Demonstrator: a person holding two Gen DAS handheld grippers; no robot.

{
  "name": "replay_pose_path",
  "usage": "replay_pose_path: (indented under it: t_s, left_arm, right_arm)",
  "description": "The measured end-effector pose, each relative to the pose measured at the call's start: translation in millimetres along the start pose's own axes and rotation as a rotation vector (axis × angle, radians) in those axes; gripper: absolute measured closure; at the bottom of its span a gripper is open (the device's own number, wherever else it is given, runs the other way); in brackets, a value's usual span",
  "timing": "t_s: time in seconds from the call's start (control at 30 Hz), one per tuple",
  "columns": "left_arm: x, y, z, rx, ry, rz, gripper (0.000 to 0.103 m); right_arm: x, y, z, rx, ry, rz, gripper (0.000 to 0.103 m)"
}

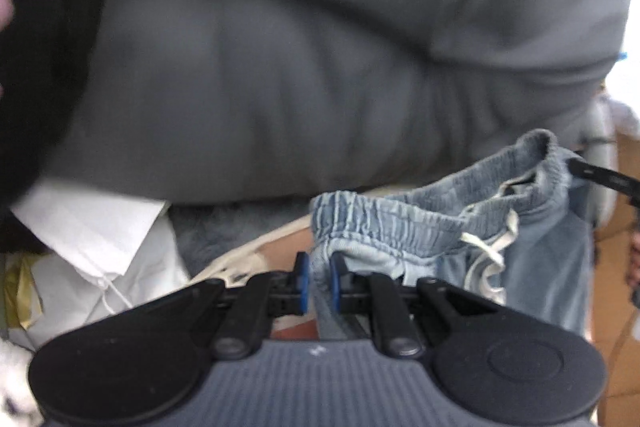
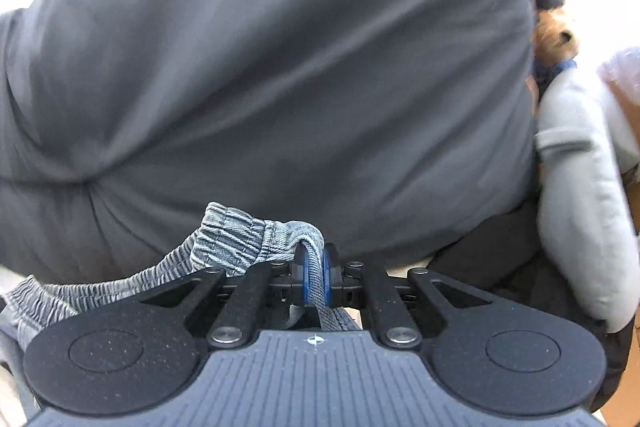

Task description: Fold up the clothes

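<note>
Light blue denim-look shorts (image 1: 400, 223) with an elastic waistband and a white drawstring (image 1: 492, 251) hang stretched between both grippers. My left gripper (image 1: 319, 277) is shut on the waistband's left end, cloth pinched between its blue pads. At the far right of the left wrist view the other gripper's black finger (image 1: 604, 177) holds the opposite end of the waistband. In the right wrist view my right gripper (image 2: 315, 277) is shut on a bunched fold of the shorts (image 2: 236, 241), whose waistband trails off to the lower left.
A person's grey sweatshirt (image 1: 320, 67) fills the background close behind the shorts, likewise grey sweatshirt (image 2: 280, 67). White cloth or paper (image 1: 100, 239) lies lower left. A light grey cushion (image 2: 580, 195) and a brown plush toy (image 2: 556, 31) sit at right. Brown cardboard (image 1: 616, 267) shows right.
</note>
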State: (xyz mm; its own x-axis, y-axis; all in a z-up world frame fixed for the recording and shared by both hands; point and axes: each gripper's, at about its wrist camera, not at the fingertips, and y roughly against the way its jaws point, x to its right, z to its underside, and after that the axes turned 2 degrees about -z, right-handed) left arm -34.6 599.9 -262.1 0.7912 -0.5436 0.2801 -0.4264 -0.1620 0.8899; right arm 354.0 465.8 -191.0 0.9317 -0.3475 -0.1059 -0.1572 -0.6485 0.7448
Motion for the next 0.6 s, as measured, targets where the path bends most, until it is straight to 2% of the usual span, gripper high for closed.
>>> replay_pose_path:
  t_s: [0.03, 0.1, 0.17, 0.2, 0.27, 0.33, 0.47, 0.5, 0.6]
  left_arm:
    - [-4.5, -12.4, 1.6, -0.036, 0.005, -0.014, 0.092]
    - [-14.4, -29.4, 4.4, -0.076, 0.037, -0.038, 0.091]
    - [-19.4, -39.1, 4.9, -0.099, 0.043, -0.030, 0.090]
    - [-18.6, -40.6, 4.9, -0.108, 0.031, -0.041, 0.087]
    - [-15.4, -38.7, 5.6, -0.115, 0.005, -0.072, 0.080]
    - [-14.6, -32.0, 7.2, -0.108, -0.002, -0.095, 0.075]
    - [-15.4, -15.4, 3.5, -0.070, 0.012, -0.094, 0.075]
    - [-14.0, -11.3, 2.1, -0.054, 0.013, -0.086, 0.075]
    - [-3.1, -5.2, -4.1, -0.011, -0.021, 0.003, 0.075]
  right_arm:
    - [-0.8, -9.7, 2.9, -0.019, -0.004, -0.004, 0.094]
    - [-0.2, -27.0, 10.2, -0.053, -0.005, -0.005, 0.084]
    - [5.6, -25.6, 16.7, -0.053, -0.031, -0.006, 0.080]
    - [8.7, -24.0, 19.9, -0.051, -0.045, -0.006, 0.072]
    - [15.0, -20.9, 26.3, -0.048, -0.073, -0.007, 0.066]
    - [18.8, -16.0, 36.2, -0.056, -0.071, -0.001, 0.065]
    - [23.7, -0.4, 63.3, -0.085, -0.013, 0.016, 0.065]
    - [26.3, 3.6, 69.5, -0.087, -0.008, 0.017, 0.065]
    - [32.4, 13.2, 86.9, -0.096, 0.002, 0.018, 0.065]
